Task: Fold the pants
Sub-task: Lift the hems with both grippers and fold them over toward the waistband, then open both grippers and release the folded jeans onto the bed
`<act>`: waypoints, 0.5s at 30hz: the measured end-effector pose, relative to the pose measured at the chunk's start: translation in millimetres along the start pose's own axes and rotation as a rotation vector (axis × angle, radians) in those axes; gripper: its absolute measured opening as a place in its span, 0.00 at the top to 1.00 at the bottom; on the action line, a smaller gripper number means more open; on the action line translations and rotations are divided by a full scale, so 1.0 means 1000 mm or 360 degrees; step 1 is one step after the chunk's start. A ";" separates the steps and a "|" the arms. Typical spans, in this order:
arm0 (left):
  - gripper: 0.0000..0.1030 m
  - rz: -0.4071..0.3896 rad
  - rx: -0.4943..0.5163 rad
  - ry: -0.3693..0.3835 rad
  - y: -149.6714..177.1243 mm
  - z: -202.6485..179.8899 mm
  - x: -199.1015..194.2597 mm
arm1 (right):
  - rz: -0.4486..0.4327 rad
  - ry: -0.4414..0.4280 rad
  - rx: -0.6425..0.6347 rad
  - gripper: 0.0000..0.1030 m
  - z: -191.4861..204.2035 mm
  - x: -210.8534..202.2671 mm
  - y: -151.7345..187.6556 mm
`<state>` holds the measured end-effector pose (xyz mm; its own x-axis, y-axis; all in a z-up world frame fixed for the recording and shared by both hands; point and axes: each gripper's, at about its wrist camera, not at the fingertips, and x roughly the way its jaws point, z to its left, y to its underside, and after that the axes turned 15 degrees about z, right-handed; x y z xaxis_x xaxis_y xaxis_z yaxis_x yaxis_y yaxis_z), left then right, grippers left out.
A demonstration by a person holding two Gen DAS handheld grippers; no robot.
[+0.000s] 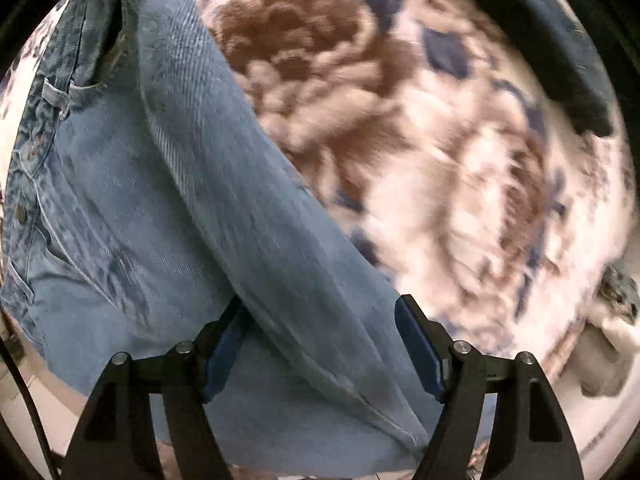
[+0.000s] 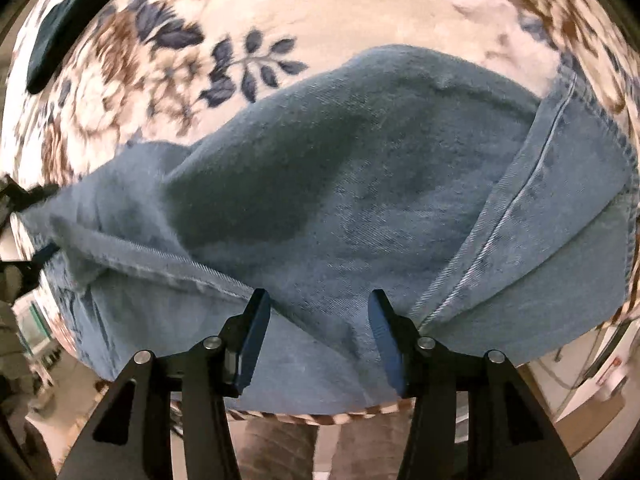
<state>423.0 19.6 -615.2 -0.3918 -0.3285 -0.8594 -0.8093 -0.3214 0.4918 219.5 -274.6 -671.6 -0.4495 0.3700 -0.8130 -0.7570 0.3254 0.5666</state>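
Light blue jeans (image 1: 168, 200) lie on a floral blanket (image 1: 420, 120). In the left wrist view the waistband and pocket are at the upper left and a raised fold of leg runs down between the fingers. My left gripper (image 1: 320, 312) is open with that fold between its blue pads. In the right wrist view the jeans (image 2: 340, 184) show a leg end with its hem and side seam at the right. My right gripper (image 2: 316, 300) is open, its fingers straddling a hump of denim near the blanket's front edge.
The blanket (image 2: 160, 80) has brown and navy flowers on cream. A dark folded garment (image 1: 560, 60) lies at the far right in the left view, and shows in the right view (image 2: 56, 40) at the upper left. Floor and clutter lie beyond the blanket's near edge.
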 end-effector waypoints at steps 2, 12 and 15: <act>0.94 -0.0041 0.0010 -0.0011 -0.006 0.005 0.003 | 0.0001 0.0003 0.0011 0.48 -0.002 -0.001 -0.008; 0.97 -0.0424 0.0155 0.0326 0.111 0.097 -0.042 | -0.0001 0.0222 -0.0170 0.48 0.034 0.005 0.011; 0.97 -0.0422 0.0014 0.0429 0.143 0.133 -0.022 | 0.0049 0.0304 -0.0207 0.48 0.038 0.017 0.018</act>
<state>258.0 99.0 -544.3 -0.0398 -0.4571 -0.8885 -0.8712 -0.4196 0.2549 216.7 -229.4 -670.2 -0.5457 0.2027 -0.8131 -0.7906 0.1973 0.5797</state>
